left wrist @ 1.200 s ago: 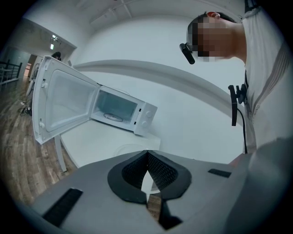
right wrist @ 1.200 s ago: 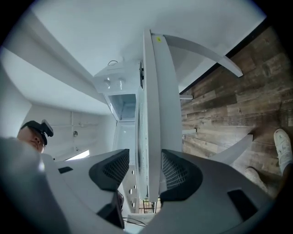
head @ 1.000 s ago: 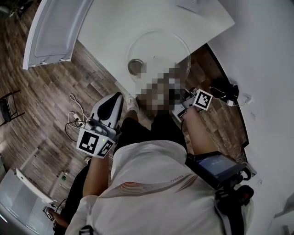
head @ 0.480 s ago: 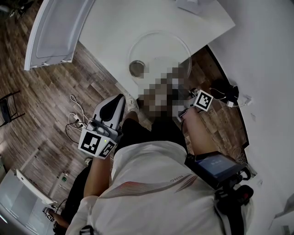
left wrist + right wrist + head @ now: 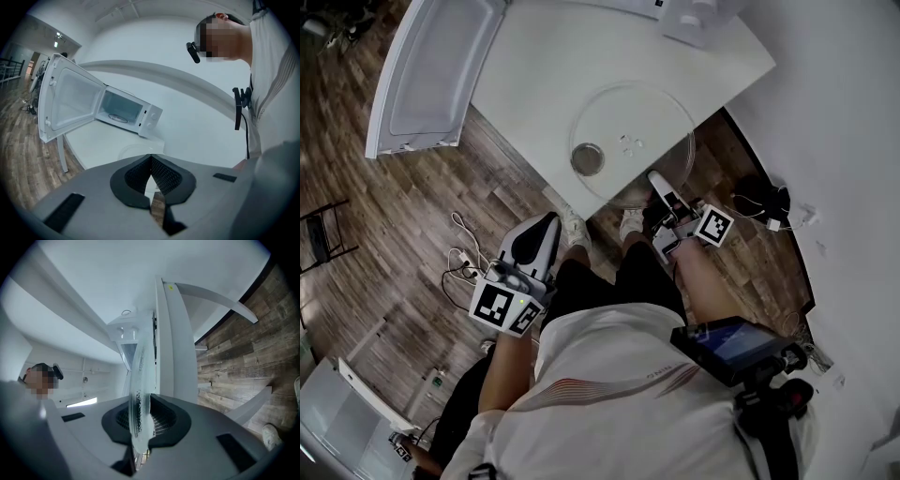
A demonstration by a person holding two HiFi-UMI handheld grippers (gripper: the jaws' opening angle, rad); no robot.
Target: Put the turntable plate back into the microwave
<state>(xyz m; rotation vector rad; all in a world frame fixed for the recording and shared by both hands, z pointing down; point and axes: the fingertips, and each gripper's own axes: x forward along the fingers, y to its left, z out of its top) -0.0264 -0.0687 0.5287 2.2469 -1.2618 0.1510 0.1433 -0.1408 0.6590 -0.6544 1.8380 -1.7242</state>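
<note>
One microwave stands at the far end of the white tabletop, its door swung wide open; in the head view its body is cut off at 12 o'clock. Inside the cavity lies one ring, small and hard to read.

One clear glass turntable plate lies on the tabletop near its front edge, outside the microwave. Within its outline, at 8 o'clock, sits one small round dish-like thing; what it is I cannot tell.

There are two grippers. The right gripper meets the plate's rim at 5 o'clock; its jaws are closing with the rim between them, and the pads already sit against the glass. The left gripper hangs off the tabletop at 7 o'clock of the plate, jaws together and holding nothing.
</note>
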